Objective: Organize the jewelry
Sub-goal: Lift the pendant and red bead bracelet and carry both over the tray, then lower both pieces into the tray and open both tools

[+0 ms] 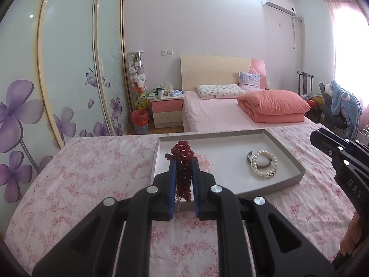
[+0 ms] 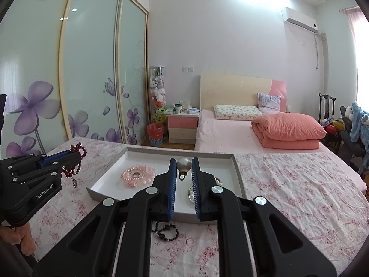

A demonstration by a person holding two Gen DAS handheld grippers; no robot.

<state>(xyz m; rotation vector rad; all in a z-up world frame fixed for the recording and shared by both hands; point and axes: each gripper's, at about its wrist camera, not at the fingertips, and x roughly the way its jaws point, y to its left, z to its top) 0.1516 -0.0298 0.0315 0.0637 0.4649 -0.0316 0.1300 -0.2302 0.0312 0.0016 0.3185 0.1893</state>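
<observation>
We see a folded orange quilt on the bed, beside a pink nightstand and red wastebasket.

Right fingers hide part of pearl bracelet; nightstand clutter too small.

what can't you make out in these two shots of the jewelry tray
- Pink bead bracelet, left wrist view: mostly hidden behind the left gripper and its dark red bead strand.
- Pearl bracelet, right wrist view: mostly covered by the right gripper, shut on a pearl pendant.
- Black bead strand, right wrist view: partly covered by the gripper frame.
- Nightstand items: too small to identify.
</observation>
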